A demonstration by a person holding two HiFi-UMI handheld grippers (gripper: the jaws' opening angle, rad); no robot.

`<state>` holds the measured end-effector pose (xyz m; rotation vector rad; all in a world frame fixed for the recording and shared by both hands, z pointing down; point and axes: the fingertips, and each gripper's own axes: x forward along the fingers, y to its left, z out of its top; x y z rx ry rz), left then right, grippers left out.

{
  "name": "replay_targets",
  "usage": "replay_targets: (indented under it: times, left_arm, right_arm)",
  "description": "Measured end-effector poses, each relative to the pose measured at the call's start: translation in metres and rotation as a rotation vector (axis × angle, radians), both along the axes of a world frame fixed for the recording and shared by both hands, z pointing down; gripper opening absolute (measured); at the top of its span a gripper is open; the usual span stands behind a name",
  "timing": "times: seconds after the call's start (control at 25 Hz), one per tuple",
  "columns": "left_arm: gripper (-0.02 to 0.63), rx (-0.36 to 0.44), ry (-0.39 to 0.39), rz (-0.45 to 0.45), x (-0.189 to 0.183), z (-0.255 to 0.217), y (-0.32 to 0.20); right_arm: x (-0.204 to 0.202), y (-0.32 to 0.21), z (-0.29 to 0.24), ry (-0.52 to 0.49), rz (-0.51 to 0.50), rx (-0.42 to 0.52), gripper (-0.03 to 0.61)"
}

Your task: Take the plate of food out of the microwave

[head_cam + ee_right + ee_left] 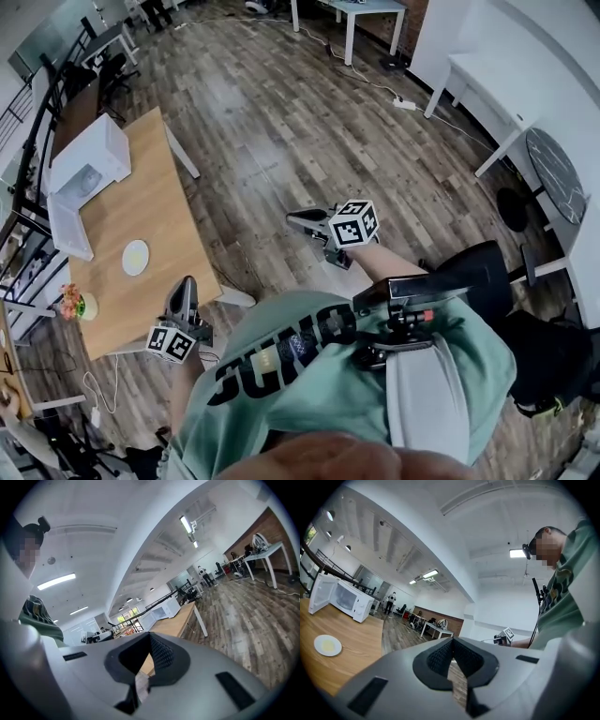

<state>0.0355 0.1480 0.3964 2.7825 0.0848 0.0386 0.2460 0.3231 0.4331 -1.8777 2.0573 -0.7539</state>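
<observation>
1. The plate [135, 257] is sitting on the worktop [159, 202], outside the open microwave [89, 161].
2. The left tool [452, 654] and the right tool [149, 654] are both pinching shut on nothing.
3. The task is looking finished, so keeping both tools clear of the plate seems wisest.

1. Shirt [281, 361], right of the table [159, 225]: big black letters across the front, creased; looks like "SUNO", reading unsure.
2. Left gripper cube [171, 342], right gripper cube [354, 225], off the table's near side: black-and-white square codes only.

Green T-shirt [319, 403] with bold dark lettering.
Grey left gripper [187, 284] and grey right gripper [292, 219] each carry 1 black-and-white marker cube.
</observation>
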Motion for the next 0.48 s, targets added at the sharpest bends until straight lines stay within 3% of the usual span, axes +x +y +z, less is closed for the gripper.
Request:
replay_targets:
  times: [0.2, 0.48]
  left_arm:
    - [0.005, -0.002, 0.010, 0.018, 0.034, -0.001, 0.022]
    - [0.005, 0.013, 0.009, 0.029, 0.040, -0.008, 0.003]
  right_arm:
    - [0.033, 0.020, 0.003, 0.003, 0.015, -0.004, 0.006]
    - [0.037, 0.003, -0.007, 0.015, 0.020, 0.013, 0.006]
